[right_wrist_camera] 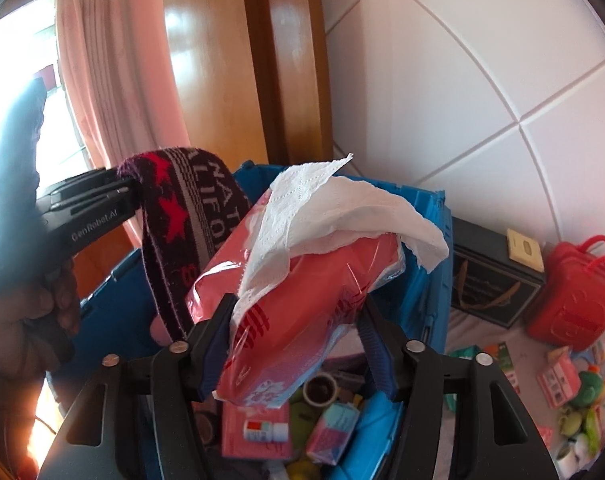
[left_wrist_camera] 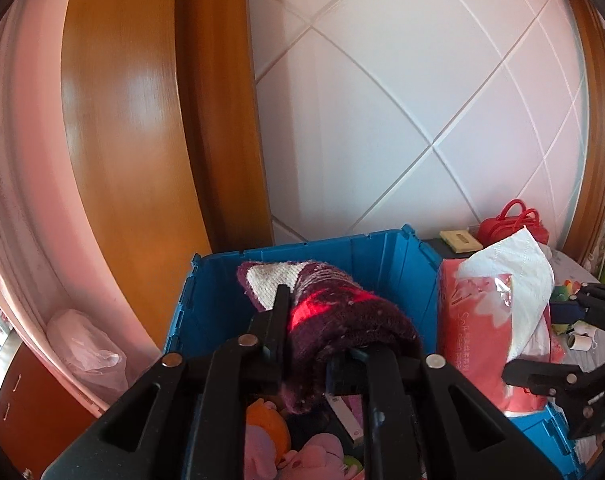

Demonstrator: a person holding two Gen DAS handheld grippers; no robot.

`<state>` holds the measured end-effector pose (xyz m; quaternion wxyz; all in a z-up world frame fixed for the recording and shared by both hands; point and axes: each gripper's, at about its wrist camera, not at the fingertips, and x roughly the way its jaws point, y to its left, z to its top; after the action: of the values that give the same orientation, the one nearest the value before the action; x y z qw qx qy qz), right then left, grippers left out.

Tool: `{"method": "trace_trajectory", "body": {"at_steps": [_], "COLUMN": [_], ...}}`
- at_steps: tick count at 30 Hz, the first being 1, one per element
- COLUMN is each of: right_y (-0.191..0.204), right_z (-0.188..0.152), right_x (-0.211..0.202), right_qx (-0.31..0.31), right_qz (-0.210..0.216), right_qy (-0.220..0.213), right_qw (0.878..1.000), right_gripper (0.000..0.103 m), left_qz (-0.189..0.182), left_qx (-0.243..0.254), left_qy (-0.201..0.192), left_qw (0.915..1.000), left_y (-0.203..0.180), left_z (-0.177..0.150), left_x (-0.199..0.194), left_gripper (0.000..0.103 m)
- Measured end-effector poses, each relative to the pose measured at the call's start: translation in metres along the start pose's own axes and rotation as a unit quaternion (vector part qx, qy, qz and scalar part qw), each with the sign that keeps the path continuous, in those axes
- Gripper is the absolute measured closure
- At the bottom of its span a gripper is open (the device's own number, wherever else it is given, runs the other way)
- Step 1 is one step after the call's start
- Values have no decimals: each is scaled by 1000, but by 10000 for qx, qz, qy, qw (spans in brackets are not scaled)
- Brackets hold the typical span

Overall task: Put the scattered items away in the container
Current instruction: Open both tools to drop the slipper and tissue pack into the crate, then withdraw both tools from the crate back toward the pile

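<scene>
A blue crate (left_wrist_camera: 382,256) stands below both grippers, its rim also in the right wrist view (right_wrist_camera: 434,216). A dark purple knitted scarf (left_wrist_camera: 342,312) with red stars lies between my left gripper's (left_wrist_camera: 322,320) parted fingers, draped over the right one. Seen from the right wrist, the scarf (right_wrist_camera: 174,216) hangs from the left gripper's tip (right_wrist_camera: 122,188) over the crate. A pink tissue pack (right_wrist_camera: 302,280) with a white tissue sticking out sits tilted between my right gripper's (right_wrist_camera: 298,302) fingers, loose on its right side. The pack (left_wrist_camera: 474,320) hovers over the crate's right edge.
Inside the crate lie a tape roll (right_wrist_camera: 320,390), small packs (right_wrist_camera: 334,428) and soft toys (left_wrist_camera: 262,424). Right of it are a black box (right_wrist_camera: 490,280), a red bag (right_wrist_camera: 570,296) and small toys (right_wrist_camera: 582,392). A wooden panel (left_wrist_camera: 122,120) and a pink curtain (right_wrist_camera: 114,80) stand behind.
</scene>
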<state>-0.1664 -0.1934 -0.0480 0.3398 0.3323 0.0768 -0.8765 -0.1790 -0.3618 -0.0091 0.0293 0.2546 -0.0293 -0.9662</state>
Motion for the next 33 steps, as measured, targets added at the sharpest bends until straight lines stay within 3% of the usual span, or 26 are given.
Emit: {"method": "trace_trajectory", "body": {"at_steps": [1,2,3,16,33], "right_y": [1,0,-2,0,0], "right_z": [3,5,5,-18,-46], "right_x": [3,5,6,2,-46], "right_qx": [4,23,65,-50,8], "right_qz": [4,-9,-53,-22,-10], "right_qy": [44,74,38,292,35], "right_qw": [10000,10000,10000,9996,10000], "right_gripper": [16,2,0,0,0], "left_qz": [122,185,136,84,-187], "left_qx": [-46,-143,-295,-500,-118], "left_qy": [86,92,-24,238,195], "left_qw": [9999,9997,9995,9984,9996], "left_y": [0,3,7,8,-37], "left_z": [1,0,-2,-29,-30], "left_x": [5,6,4,2,-34], "left_gripper": [44,24,0,0,0]}}
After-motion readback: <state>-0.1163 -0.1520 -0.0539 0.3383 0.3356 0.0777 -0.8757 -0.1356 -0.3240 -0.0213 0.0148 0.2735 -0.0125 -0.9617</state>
